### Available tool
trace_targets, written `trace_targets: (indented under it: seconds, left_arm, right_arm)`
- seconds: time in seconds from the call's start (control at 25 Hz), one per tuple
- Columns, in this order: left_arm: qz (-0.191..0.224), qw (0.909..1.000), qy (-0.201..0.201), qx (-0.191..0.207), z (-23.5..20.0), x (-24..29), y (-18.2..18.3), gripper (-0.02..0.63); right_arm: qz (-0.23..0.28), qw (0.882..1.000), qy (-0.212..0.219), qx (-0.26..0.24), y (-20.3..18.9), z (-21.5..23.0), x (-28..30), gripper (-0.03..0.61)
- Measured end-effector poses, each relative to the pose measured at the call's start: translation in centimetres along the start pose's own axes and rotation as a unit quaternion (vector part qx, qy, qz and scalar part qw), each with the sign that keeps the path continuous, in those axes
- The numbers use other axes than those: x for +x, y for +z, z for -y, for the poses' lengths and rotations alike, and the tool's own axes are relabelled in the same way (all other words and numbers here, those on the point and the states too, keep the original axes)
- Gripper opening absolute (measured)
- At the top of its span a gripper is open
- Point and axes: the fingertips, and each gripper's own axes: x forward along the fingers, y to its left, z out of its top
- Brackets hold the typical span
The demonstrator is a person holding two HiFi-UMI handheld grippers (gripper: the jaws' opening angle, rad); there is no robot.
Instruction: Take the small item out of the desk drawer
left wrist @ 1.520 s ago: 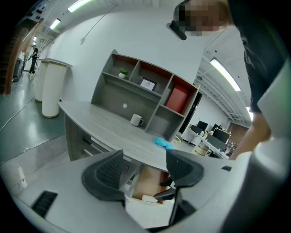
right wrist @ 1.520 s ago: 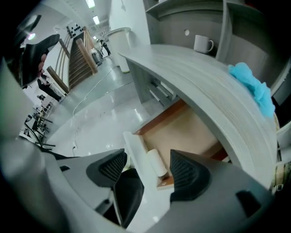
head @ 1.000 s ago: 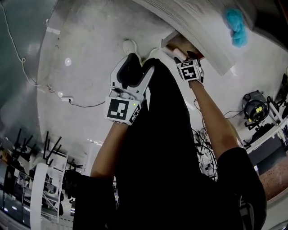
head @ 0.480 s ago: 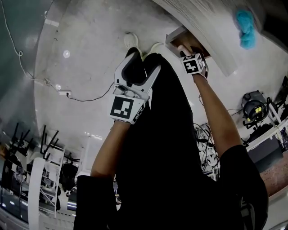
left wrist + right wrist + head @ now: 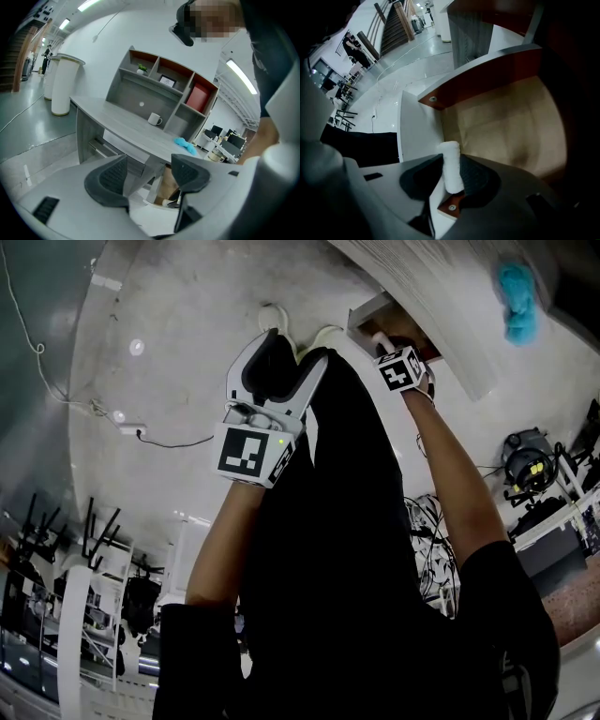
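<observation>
**Right jaws closed on the white roll in the drawer**

Nearest its own camera, the right gripper [image 5: 451, 183] pointed down into the open drawer [image 5: 506, 117]. Its jaws had just been closing, and the small white roll [image 5: 450, 159] stood upright between the pads, which looked to touch it on both sides. The roll sat at the drawer's near corner, close against the white front panel [image 5: 417, 136], with a brown screwed edge just below the jaws. The rest of the pale wooden drawer floor was bare.

Judged from this, the grip was made and the lift out was the step in hand. The lift would go best straight up, keeping the roll upright and clear of the front panel and the table edge over the drawer. The roll is slim and could twist or slip between the pads if it brushed either one. A firm squeeze before rising seemed wise.

The left gripper [image 5: 147, 176] hung over the floor, away from the drawer, with its jaws wide apart and nothing between them. Beyond it stood the grey table [image 5: 122, 123], carrying a white mug [image 5: 154, 120] and a blue cloth [image 5: 186, 146].
</observation>
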Motion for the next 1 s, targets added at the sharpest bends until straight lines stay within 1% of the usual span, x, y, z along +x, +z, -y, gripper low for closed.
trace_targets:
  seconds: [0.16, 0.36, 0.44, 0.52, 0.6, 0.64, 0.72, 0.8, 0.92, 1.0]
  left_arm:
    - [-0.006, 0.9999, -0.011, -0.007, 0.3, 0.2, -0.4, 0.288]
    - [-0.011, 0.9995, -0.029, -0.008, 0.8, 0.6, -0.4, 0.284]
    - [-0.008, 0.9991, -0.041, -0.011, 1.0, 0.6, 0.0, 0.252]
    - [-0.005, 0.9983, -0.056, -0.015, 1.1, 0.5, 0.5, 0.205]
    - [-0.004, 0.9970, -0.075, -0.014, 1.4, 0.3, 1.0, 0.142]
    - [-0.005, 0.9962, -0.086, -0.012, 1.7, 0.2, 1.2, 0.123]
    - [-0.008, 0.9946, -0.104, -0.008, 2.3, 0.0, 1.6, 0.112]
    - [-0.011, 0.9935, -0.114, 0.001, 2.8, -0.1, 2.0, 0.079]
    - [-0.015, 0.9927, -0.119, 0.014, 3.1, -0.2, 2.6, 0.040]
    - [-0.025, 0.9923, -0.119, 0.022, 3.4, -0.3, 2.8, 0.022]
  right_arm:
    - [-0.008, 1.000, 0.010, 0.000, -0.1, 0.0, 0.1, 0.109]
    - [-0.004, 1.000, 0.004, 0.002, 0.0, 0.0, 0.1, 0.104]
    - [-0.003, 1.000, 0.003, 0.006, -0.2, 0.0, 0.0, 0.104]
    - [-0.003, 1.000, 0.002, 0.011, -0.2, 0.0, -0.3, 0.103]
    - [0.001, 1.000, 0.003, 0.020, 0.1, -0.1, -0.8, 0.101]
    - [0.004, 1.000, 0.004, 0.027, 0.2, -0.2, -1.2, 0.101]
    - [0.010, 0.999, 0.004, 0.041, 0.1, -0.4, -1.9, 0.101]
    - [0.018, 0.999, 0.000, 0.049, 0.1, -0.5, -2.7, 0.101]
    - [0.033, 0.997, -0.009, 0.063, 0.3, -0.4, -3.9, 0.100]
    - [0.046, 0.995, -0.015, 0.086, 0.4, -0.3, -4.9, 0.099]
